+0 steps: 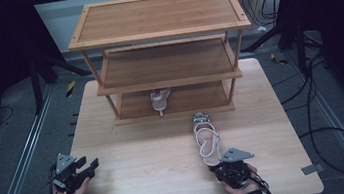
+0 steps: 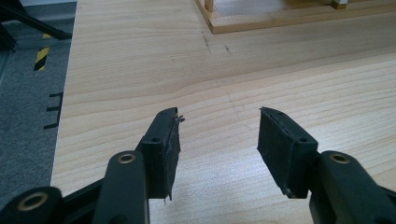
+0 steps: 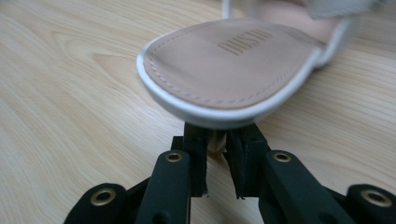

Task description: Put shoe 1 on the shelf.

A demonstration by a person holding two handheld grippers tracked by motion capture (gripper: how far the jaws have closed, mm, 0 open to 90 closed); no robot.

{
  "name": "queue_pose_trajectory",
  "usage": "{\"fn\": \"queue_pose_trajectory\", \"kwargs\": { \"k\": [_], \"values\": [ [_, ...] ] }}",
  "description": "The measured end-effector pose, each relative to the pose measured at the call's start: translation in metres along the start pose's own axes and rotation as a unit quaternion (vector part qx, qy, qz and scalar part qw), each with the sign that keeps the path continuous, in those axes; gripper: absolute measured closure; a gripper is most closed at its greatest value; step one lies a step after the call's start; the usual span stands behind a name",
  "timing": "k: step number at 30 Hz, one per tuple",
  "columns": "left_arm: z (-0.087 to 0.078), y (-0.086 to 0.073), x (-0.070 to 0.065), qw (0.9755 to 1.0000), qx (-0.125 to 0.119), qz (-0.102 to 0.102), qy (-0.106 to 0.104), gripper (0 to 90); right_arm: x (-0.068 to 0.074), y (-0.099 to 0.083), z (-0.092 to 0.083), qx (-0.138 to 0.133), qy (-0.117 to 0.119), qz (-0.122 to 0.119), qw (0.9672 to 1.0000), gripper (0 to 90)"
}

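A white strappy sandal (image 1: pixel 206 140) lies on the wooden table (image 1: pixel 137 157), toe toward the rack. Its tan insole (image 3: pixel 229 65) rises just above my right gripper (image 3: pixel 217 140), whose jaws are shut on the sandal's slim heel under the sole. From above, the right gripper (image 1: pixel 220 163) sits at the sandal's near end, in a person's hand. A matching sandal (image 1: pixel 160 99) stands on the rack's bottom shelf. My left gripper (image 1: pixel 91 166) rests near the table's front left. Its jaws stand open over bare wood, with nothing between them (image 2: pixel 219 126).
A three-shelf wooden rack (image 1: pixel 159 15) stands at the back of the table; its base corner (image 2: pixel 243 21) lies ahead of the left gripper. Cables (image 1: pixel 324 122) trail on the floor to the right. A small grey tag (image 1: pixel 312 169) lies at the table's front right edge.
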State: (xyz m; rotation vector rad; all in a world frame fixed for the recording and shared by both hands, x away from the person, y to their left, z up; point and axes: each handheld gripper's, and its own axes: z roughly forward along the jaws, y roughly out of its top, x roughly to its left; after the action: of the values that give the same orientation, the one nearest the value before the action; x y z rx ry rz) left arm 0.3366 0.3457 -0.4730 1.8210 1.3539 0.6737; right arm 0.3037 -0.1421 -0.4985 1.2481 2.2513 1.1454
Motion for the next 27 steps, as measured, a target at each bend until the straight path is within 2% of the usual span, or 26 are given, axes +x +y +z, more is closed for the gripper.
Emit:
{"fn": "queue_pose_trajectory", "kwargs": {
  "k": [2,4,6,10,13,14,17,18,19,20,22,23,26,27],
  "values": [
    [0.000,0.000,0.000,1.0000,0.000,0.000,0.001,47.3,-0.007,-0.002,-0.007,0.002,-0.011,0.011,0.9999,78.5],
    [0.000,0.000,0.000,1.0000,0.000,-0.001,0.002,47.3,-0.020,-0.004,-0.014,0.003,-0.037,0.006,0.9993,78.5],
    [0.000,0.000,0.000,1.0000,0.000,-0.001,0.002,47.4,-0.023,-0.004,-0.016,0.004,-0.045,0.006,0.9990,78.5],
    [0.001,0.000,0.000,1.0000,0.000,-0.003,0.001,47.4,-0.040,-0.005,-0.020,0.002,-0.077,0.011,0.9969,78.4],
    [0.001,0.000,0.000,1.0000,0.001,0.000,0.001,47.5,-0.051,-0.005,-0.021,0.000,-0.089,0.019,0.9958,78.0],
    [0.001,0.000,0.000,1.0000,0.001,0.000,0.001,47.5,-0.055,-0.006,-0.020,0.003,-0.092,0.015,0.9957,77.6],
    [0.002,0.000,-0.001,1.0000,0.002,0.001,-0.003,47.5,-0.056,-0.006,-0.018,0.004,-0.091,0.011,0.9958,75.4],
    [0.002,0.000,-0.001,1.0000,0.003,0.003,-0.003,47.5,-0.057,-0.007,-0.017,0.003,-0.084,0.011,0.9964,67.9],
    [0.002,0.000,-0.001,1.0000,0.004,0.003,-0.004,47.5,-0.057,-0.007,-0.017,0.003,-0.084,0.011,0.9964,67.9],
    [0.002,0.000,-0.001,1.0000,0.004,0.005,-0.005,47.4,-0.057,-0.007,-0.017,0.004,-0.082,0.008,0.9966,61.3],
    [0.002,0.000,-0.001,1.0000,0.004,0.005,-0.006,47.4,-0.057,-0.006,-0.019,-0.012,-0.082,0.005,0.9965,48.9],
    [0.002,0.000,-0.001,1.0000,0.004,0.005,-0.006,47.4,-0.057,-0.006,-0.019,-0.012,-0.082,0.005,0.9965,48.9],
    [0.003,0.000,-0.001,1.0000,0.004,0.003,-0.006,47.4,-0.056,-0.001,-0.025,-0.038,-0.094,0.011,0.9948,26.2],
    [0.003,-0.001,-0.001,1.0000,0.005,0.004,-0.006,47.4,-0.056,0.001,-0.026,-0.045,-0.093,0.014,0.9946,23.2]
  ]
}}
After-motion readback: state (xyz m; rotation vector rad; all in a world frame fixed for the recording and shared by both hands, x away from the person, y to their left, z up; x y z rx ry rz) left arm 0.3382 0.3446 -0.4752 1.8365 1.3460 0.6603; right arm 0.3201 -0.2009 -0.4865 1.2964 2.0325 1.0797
